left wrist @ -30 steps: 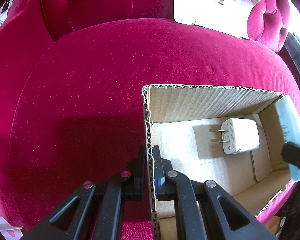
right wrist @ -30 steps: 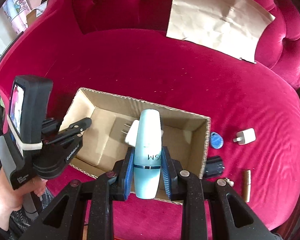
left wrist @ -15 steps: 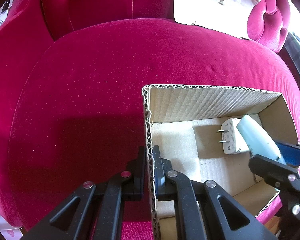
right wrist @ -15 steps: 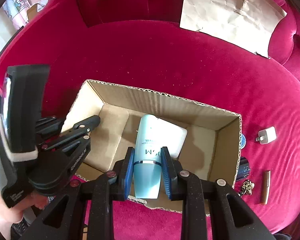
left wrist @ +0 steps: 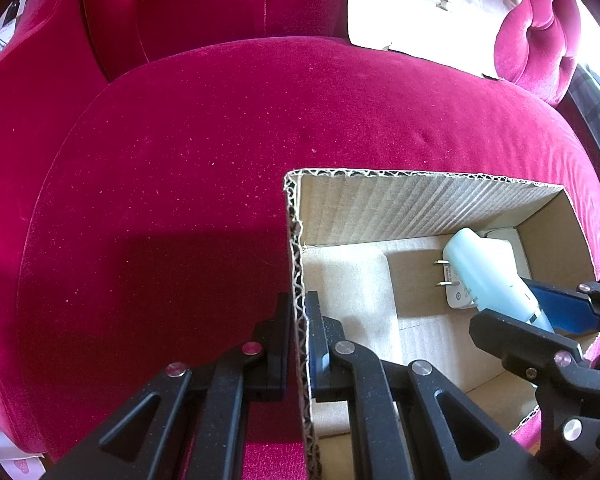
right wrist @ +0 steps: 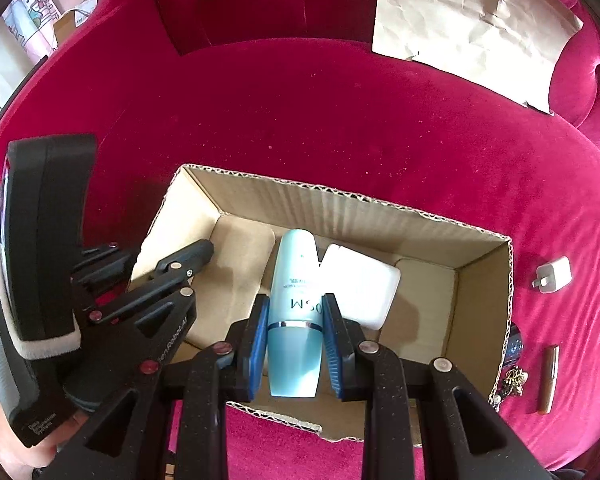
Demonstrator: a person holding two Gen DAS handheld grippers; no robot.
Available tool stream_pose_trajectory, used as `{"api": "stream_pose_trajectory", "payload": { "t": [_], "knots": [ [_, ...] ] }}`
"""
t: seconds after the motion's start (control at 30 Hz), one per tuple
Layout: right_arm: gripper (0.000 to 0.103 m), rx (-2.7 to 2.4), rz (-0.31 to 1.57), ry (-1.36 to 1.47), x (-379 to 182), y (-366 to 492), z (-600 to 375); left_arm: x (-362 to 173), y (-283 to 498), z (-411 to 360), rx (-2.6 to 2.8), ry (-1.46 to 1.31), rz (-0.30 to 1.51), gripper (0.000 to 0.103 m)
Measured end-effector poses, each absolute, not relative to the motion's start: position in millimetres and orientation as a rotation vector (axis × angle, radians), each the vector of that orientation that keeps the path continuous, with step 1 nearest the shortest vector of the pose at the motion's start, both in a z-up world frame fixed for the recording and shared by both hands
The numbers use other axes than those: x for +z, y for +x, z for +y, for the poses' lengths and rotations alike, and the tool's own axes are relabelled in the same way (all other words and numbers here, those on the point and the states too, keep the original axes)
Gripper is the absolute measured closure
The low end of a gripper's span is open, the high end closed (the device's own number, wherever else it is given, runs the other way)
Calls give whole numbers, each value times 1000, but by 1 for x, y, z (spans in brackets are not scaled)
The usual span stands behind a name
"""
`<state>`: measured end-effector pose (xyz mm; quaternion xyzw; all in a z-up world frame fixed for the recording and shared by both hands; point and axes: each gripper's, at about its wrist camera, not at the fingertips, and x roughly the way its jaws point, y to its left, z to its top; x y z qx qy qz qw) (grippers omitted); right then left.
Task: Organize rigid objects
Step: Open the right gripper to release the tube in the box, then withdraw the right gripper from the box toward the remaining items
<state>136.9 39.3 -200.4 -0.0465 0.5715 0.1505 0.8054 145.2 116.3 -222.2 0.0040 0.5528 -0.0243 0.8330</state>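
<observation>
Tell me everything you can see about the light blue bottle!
The light blue bottle is smooth, plastic-looking and rounded, with a thin silver ring between body and paler cap, plus upside-down printed letters. The right gripper squeezes it between blue pads. It tilts down inside the cardboard box, beside or against the white charger.

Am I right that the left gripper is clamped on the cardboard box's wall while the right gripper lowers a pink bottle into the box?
Not quite: the bottle is pale blue, not pink, as the right wrist view shows. The rest holds: the left gripper is clamped on the cardboard box wall, and the right gripper holds the bottle inside the box.
</observation>
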Motion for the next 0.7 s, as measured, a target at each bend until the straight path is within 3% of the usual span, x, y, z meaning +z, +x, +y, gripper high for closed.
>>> {"api": "stream_pose_trajectory", "payload": {
  "t": [0.17,0.2,0.3,0.6,0.7],
  "knots": [
    [75,336,1230,-91,-201,139,38,-222,145,116,-51,9,1171,96],
    [64,329,1230,-92,-202,140,37,-222,145,116,-51,9,1170,96],
    [47,278,1220,-102,-203,145,29,-223,144,115,-50,9,1171,96],
    [9,213,1178,-152,-200,146,13,-223,143,114,-51,-2,1173,96],
    [0,219,1170,-146,-198,147,7,-223,143,117,-52,3,1172,96]
  ]
}}
